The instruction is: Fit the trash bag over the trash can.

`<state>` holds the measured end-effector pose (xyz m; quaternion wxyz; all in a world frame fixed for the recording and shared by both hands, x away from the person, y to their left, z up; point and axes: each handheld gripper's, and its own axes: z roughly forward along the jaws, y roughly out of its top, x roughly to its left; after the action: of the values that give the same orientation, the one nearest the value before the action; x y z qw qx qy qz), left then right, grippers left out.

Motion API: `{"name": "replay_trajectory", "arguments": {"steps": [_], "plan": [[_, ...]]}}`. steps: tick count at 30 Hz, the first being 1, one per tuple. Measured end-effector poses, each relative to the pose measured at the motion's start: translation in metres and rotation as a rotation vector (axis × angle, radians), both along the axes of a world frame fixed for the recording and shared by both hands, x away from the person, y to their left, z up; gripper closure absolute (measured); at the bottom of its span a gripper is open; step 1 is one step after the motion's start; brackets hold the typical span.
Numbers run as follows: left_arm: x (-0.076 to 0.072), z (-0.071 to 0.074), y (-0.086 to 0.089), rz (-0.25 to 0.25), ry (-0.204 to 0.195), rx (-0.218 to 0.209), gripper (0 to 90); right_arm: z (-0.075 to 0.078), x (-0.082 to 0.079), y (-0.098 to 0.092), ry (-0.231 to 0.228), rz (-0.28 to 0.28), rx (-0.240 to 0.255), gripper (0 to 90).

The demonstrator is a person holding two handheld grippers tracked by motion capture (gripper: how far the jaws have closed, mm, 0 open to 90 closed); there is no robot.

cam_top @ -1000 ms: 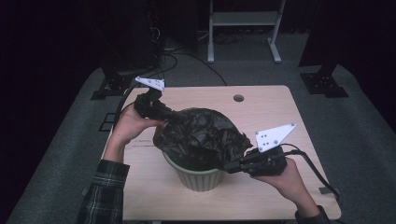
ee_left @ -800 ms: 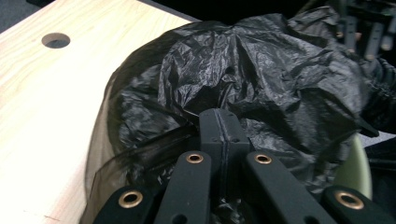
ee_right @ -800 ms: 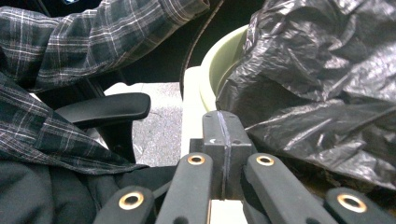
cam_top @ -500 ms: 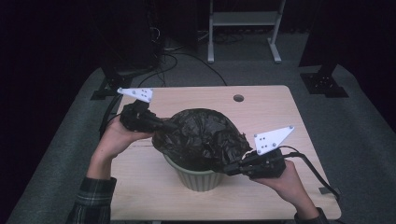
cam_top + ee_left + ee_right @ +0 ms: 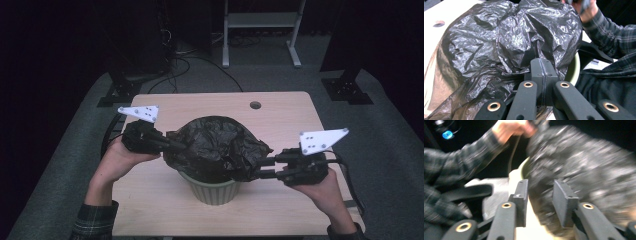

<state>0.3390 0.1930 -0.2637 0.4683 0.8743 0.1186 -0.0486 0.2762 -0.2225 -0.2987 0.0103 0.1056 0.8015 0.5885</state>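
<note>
Plastic is bunching up over the bin (image 5: 212, 187): the black bag (image 5: 215, 147) is sitting in a crumpled mound on the green bin's mouth, in the middle of the table (image 5: 285, 112), and hanging down past its rim on my side. I am holding my left gripper (image 5: 176, 145) at the bag's left edge, and in the left gripper view its jaws are pressed together with a fold of the bag (image 5: 506, 40) pinched between them. I am holding my right gripper (image 5: 260, 167) at the bag's right edge, near the rim. Its jaws have just been opening, and in the right gripper view they are standing apart, with the bag (image 5: 586, 170) showing in the gap; that view is blurred, so I cannot tell whether the pads are touching the plastic.
</note>
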Motion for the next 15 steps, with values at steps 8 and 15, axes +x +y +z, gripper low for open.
{"name": "replay_trajectory", "arguments": {"steps": [8,15], "plan": [[-0.002,0.001,-0.001,-0.011,0.0,0.002,89.9,0.005,0.037,-0.016,0.052,-0.148,-0.017,50.4],[-0.009,0.0,0.003,-0.034,0.023,-0.004,89.9,-0.007,0.027,-0.004,0.039,-0.063,-0.03,89.2]]}}
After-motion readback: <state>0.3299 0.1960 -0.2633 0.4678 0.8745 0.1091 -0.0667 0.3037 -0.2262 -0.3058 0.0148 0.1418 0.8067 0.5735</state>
